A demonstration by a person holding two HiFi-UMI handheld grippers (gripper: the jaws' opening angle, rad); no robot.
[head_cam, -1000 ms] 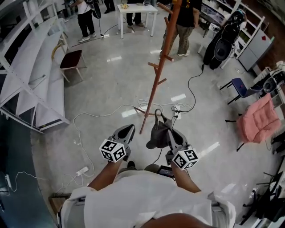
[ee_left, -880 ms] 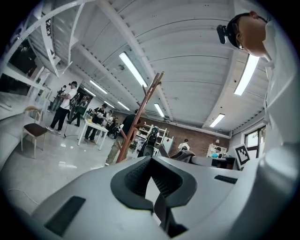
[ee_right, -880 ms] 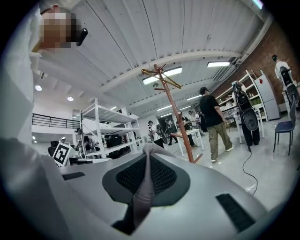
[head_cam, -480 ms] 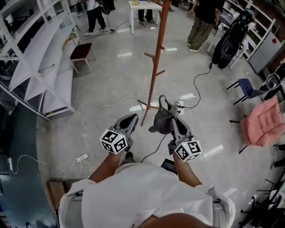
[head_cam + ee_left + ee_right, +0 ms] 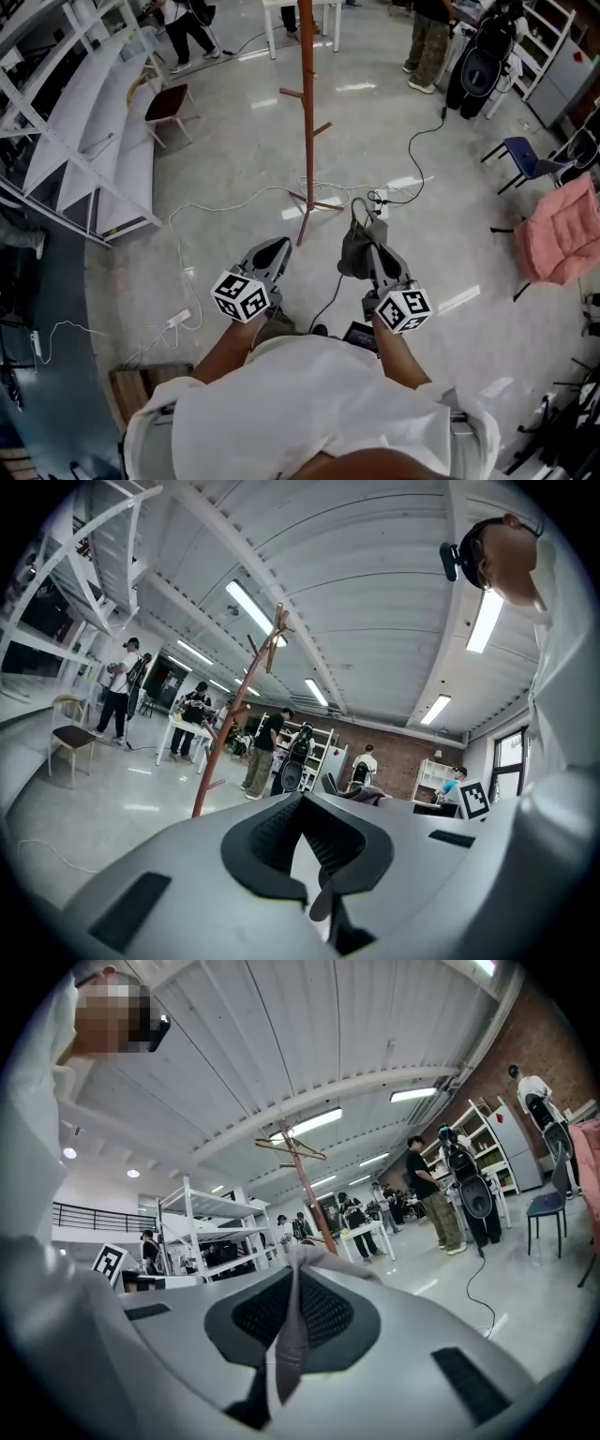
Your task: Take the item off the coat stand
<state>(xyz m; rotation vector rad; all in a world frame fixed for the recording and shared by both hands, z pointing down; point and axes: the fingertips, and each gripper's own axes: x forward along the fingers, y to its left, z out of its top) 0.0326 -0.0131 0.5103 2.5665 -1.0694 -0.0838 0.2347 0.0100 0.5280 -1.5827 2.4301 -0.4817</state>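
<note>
The brown wooden coat stand (image 5: 307, 112) rises from the floor ahead of me, its pegs bare; it also shows in the left gripper view (image 5: 234, 724) and the right gripper view (image 5: 305, 1185). A grey fabric item (image 5: 356, 255) with a loop strap hangs from my right gripper (image 5: 368, 242), clear of the stand. That gripper (image 5: 295, 1265) is shut on the item's strap (image 5: 287, 1335). To the left, my left gripper (image 5: 276, 247) stands level with a narrow gap between its jaws (image 5: 305, 808) and holds nothing.
White and black cables (image 5: 234, 202) and a power strip (image 5: 178, 319) lie on the floor round the stand's base. White shelving (image 5: 84, 122) and a chair (image 5: 164, 103) stand left. A blue chair (image 5: 520, 155) and pink cushion (image 5: 558, 230) sit right; people stand at the back.
Both grippers have drawn back from the coat stand, the right one carrying the grey item with it. The stand now sits farther ahead and more upright in the head view.
</note>
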